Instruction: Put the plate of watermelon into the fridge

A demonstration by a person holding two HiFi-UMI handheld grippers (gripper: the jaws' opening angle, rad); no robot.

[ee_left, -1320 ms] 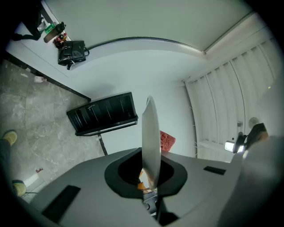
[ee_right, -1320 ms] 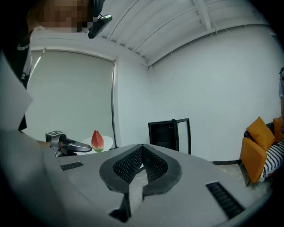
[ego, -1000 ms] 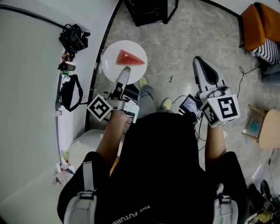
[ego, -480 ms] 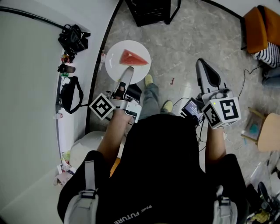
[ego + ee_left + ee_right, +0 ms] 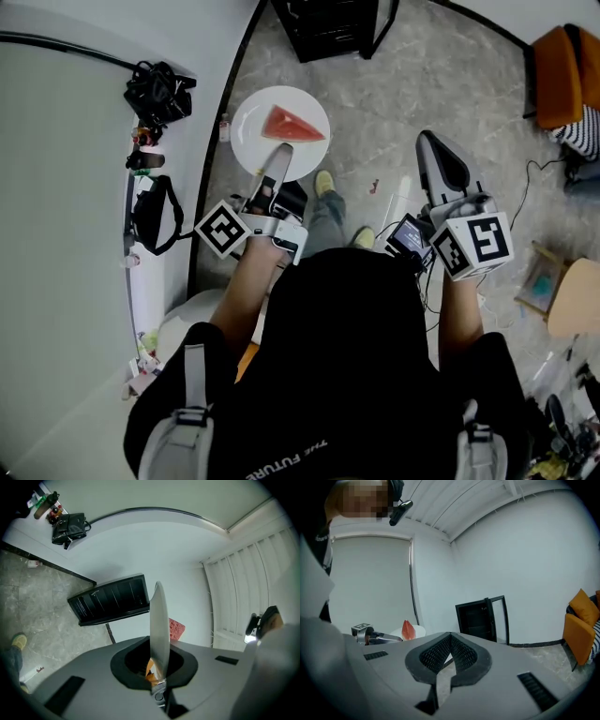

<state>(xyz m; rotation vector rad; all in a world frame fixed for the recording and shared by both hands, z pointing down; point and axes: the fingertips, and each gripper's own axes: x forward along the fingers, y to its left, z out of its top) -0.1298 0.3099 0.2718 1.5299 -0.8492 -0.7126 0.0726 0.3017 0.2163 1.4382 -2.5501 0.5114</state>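
Step in hand: By my reading, the plate was being carried to the fridge and had not yet been put inside.
Plate (image 5: 253, 136): White and round, it hung in the air over the stone floor at about 11 o'clock from the person's chest.
Watermelon (image 5: 293, 124): One red wedge lay on the plate's far half, toward its 1 o'clock edge.
Left gripper (image 5: 279, 152): Its fingers were pinched almost together on the plate's near rim, at the plate's 6 o'clock.
Right gripper (image 5: 433, 150): Its fingers were together with nothing between them, and it was held out at 2 o'clock, well apart from the plate.
Fridge (image 5: 328, 28): Black and low, it stood at 12 o'clock with its door open.
Doing it well: With a grip on one edge only, the far rim had to stay level or slightly raised, or the wedge could slide off at 12 o'clock.
Approach: A slow, straight advance would suit, going rim-first through the opening and clear of the door.
Spare gripper: It was free to steady the door.
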